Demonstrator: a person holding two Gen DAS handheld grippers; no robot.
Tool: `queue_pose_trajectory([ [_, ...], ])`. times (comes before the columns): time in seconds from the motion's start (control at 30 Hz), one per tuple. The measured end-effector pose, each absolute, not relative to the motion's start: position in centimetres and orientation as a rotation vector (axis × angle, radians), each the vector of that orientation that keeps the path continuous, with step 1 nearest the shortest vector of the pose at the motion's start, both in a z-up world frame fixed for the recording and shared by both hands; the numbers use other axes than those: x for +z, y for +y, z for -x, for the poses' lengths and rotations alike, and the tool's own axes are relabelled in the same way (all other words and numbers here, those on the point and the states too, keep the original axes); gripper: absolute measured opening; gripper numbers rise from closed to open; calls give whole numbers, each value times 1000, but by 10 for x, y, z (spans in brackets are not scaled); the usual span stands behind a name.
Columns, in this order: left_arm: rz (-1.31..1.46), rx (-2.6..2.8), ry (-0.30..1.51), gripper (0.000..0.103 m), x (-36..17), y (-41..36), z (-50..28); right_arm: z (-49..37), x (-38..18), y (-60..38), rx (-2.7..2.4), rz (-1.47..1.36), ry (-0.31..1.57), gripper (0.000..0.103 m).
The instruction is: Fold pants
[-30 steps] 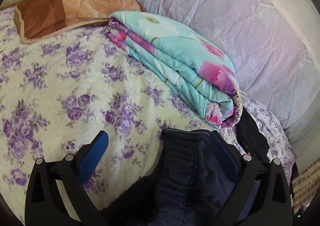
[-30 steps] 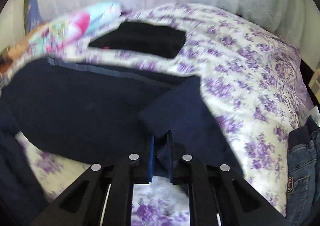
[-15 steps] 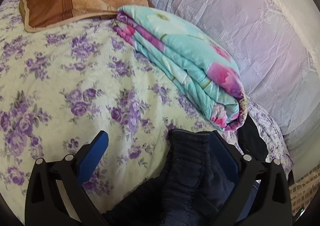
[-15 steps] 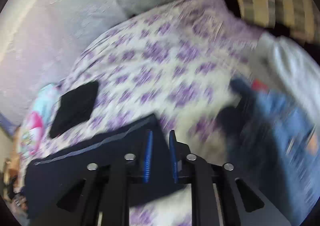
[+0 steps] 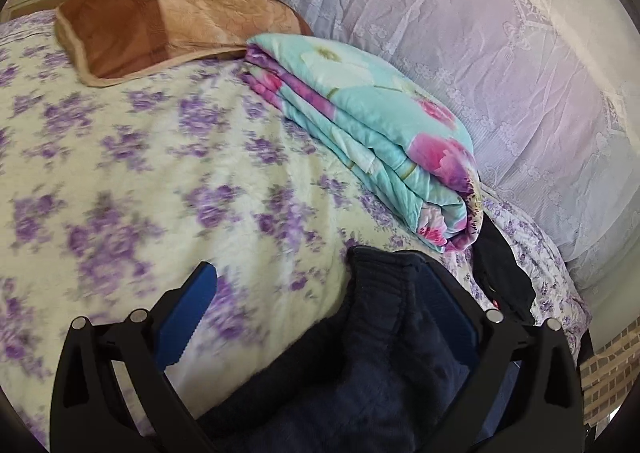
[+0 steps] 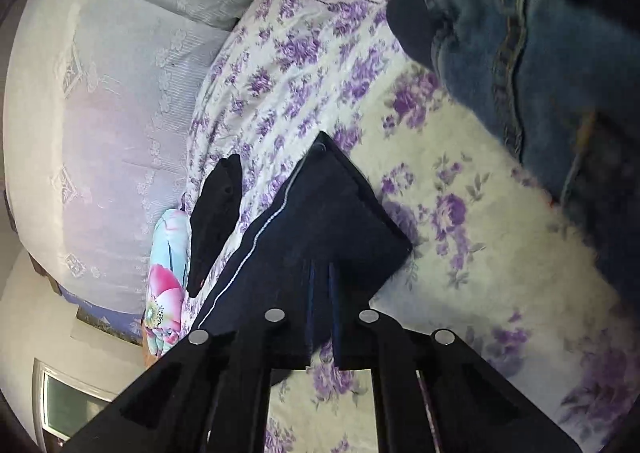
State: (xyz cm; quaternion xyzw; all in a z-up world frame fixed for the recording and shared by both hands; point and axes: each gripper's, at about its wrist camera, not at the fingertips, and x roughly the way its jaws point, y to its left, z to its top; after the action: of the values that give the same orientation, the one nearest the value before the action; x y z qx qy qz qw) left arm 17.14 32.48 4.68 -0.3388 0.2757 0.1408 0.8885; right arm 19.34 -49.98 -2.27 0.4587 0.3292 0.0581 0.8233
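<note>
In the right wrist view, low in the frame, the right gripper (image 6: 320,285) has its blue pads pressed nearly together on a corner of the navy pants (image 6: 320,221), presumably so the cloth can be carried over in a fold without slipping. The leg end fans out flat above the fingers at frame centre, a pale seam line running up its left edge.

In the left wrist view, the left gripper (image 5: 320,305) stands wide; the ribbed waistband of the pants (image 5: 384,317) is bunched against the right-hand pad (image 5: 448,305) while the other pad is well clear, so it grips nothing. It looks placed to steady that end.

Beyond lies the floral bed (image 5: 120,173). A folded quilt (image 5: 372,121) and a brown pillow (image 5: 160,29) sit toward the top, kept out of the folding area. A black garment (image 6: 216,213) lies beside the quilt, and jeans (image 6: 520,53) fill the right view's upper right.
</note>
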Motion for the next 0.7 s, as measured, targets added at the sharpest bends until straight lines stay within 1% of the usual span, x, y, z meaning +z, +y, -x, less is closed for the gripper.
queue_pose_trajectory([
  [0.07,740,286,572,98,43,331,-149,-182,-18,-499,109,-951,724,18],
  [0.1,762,282,572,98,40,335,-137,-176,-17,-500,96,-940,729,39],
  [0.13,793,281,573,98,36,340,-123,-170,-16,-500,82,-924,732,52],
  [0.27,906,257,596,98,20,352,-87,-168,-28,-506,71,-949,760,52],
  [0.37,933,253,604,98,14,352,-65,-182,-37,-508,82,-1002,733,48],
  [0.4,928,258,608,98,13,350,-59,-187,-37,-507,87,-1006,728,43],
  [0.47,910,271,622,98,13,346,-45,-191,-37,-504,117,-1009,709,21],
  [0.5,903,274,635,98,12,345,-38,-189,-34,-502,127,-1013,689,8],
  [0.6,883,269,678,98,11,338,-20,-172,-13,-503,135,-942,595,7],
  [0.63,873,269,689,98,11,336,-15,-168,-10,-507,100,-917,589,1],
  [0.7,857,265,711,98,12,331,-9,-169,-19,-526,-16,-888,642,1],
])
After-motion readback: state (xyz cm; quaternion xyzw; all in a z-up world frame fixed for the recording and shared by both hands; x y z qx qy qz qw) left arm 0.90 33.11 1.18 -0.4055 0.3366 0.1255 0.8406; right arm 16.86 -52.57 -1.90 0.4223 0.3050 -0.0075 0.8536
